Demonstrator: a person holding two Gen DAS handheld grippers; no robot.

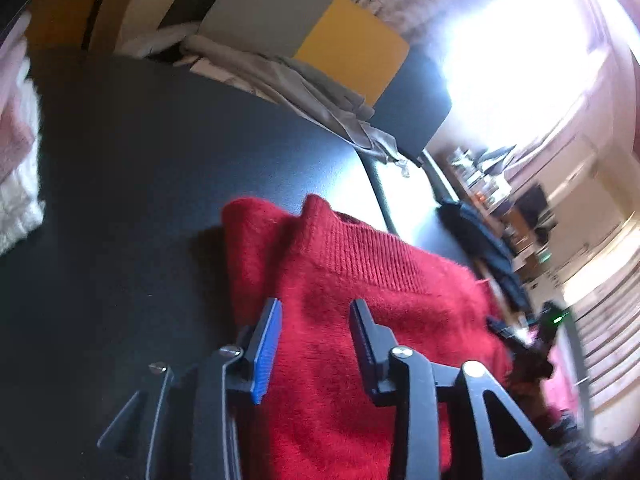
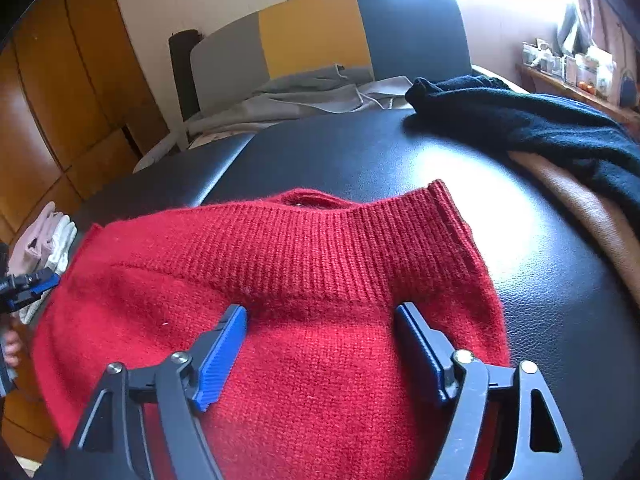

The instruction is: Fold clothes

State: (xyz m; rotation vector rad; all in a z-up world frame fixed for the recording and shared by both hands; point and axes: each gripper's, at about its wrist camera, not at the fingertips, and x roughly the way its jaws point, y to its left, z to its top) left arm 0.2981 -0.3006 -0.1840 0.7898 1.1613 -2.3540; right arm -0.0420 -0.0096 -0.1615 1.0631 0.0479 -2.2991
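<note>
A black counter carries a red sweater at the middle, lying as a compact bundle with its ribbed band on top, seemingly part-folded. Dark clothes at two o'clock look unfolded. Left gripper and right gripper hang over the sweater, fingers apart, holding nothing.

A black leather-look table carries a red sweater; a dark garment lies at its edge.
</note>
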